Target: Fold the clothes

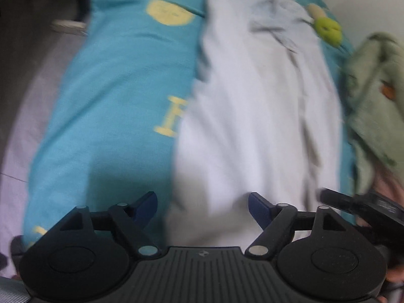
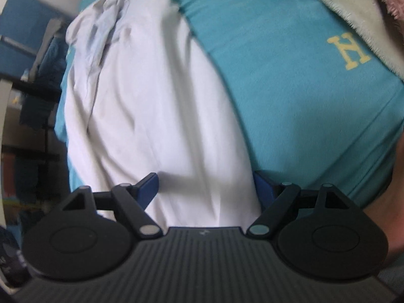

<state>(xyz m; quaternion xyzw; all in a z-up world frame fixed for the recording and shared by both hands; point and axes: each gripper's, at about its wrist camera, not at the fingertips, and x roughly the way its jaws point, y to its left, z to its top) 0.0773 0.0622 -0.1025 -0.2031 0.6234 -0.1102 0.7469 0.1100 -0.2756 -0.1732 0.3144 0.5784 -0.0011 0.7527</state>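
Garment: white garment (image 1: pixel 252 116) spread long on the bed with the teal sheet (image 1: pixel 113 88), wrinkled and bunched at the far end.
Left tool: left tool (image 1: pixel 203 208) wide open, holding nothing, low over the near end of the cloth, by its left edge.
Right tool: right tool (image 2: pixel 205 186) wide open too, nothing between the fingers, low over the near end, by its right edge.
Nearby: green cloth (image 1: pixel 373 96) on the bed just beside the garment; yellow-green toy (image 1: pixel 328 30) near the far end.
Step, as a guess: about to grip the near end for a fold.
Risk: grabbing the sheet together with the garment, because both lie flat and close.
Risk: uneven fold, because of the far-end wrinkles.
Risk: blurred left view, so exact contact impossible to tell.
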